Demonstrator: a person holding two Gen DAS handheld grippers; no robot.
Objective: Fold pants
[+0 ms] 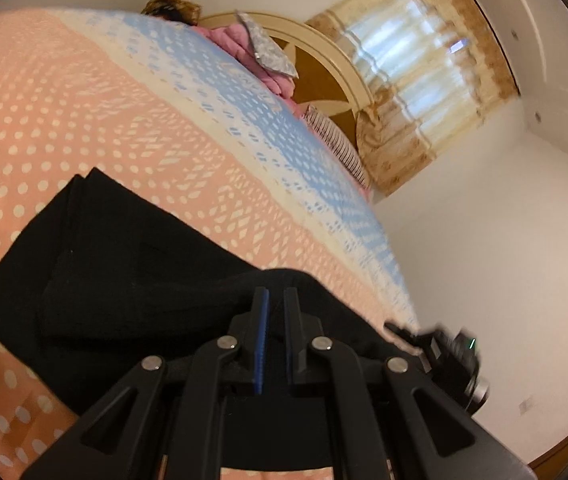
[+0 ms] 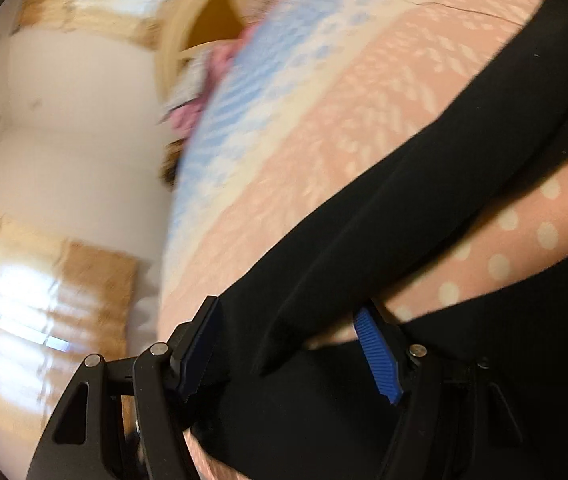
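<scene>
Black pants (image 1: 132,280) lying on a pink, white-dotted bedspread (image 1: 84,128), spread from about 9 o'clock in the left wrist view down to the 6 o'clock edge, one folded layer over another. In the right wrist view, same pants (image 2: 384,208) running as a long dark band from 2 o'clock to 6 o'clock, a second dark part at 4 o'clock, dotted pink cloth showing between the two.

Left gripper (image 1: 276,300) at 6 o'clock, fingers drawn nearly together, black fabric bunched at the tips; clamped on the pants. Right gripper (image 2: 288,320) at 6 o'clock in its own view, blue-padded fingers (image 2: 376,352) standing well apart, the pant band passing between them, pads not pressing on it. In the left view, right gripper also visible as a blurred dark shape at 4 o'clock, by the bed's edge.

Beyond: blue-and-white band of the bedspread toward 1 o'clock, pink bedding (image 1: 240,48) and striped pillow (image 1: 340,140) against a cream headboard (image 1: 324,52); curtained window (image 1: 424,72) at 1 o'clock; white wall (image 1: 484,260) at 3 o'clock.
</scene>
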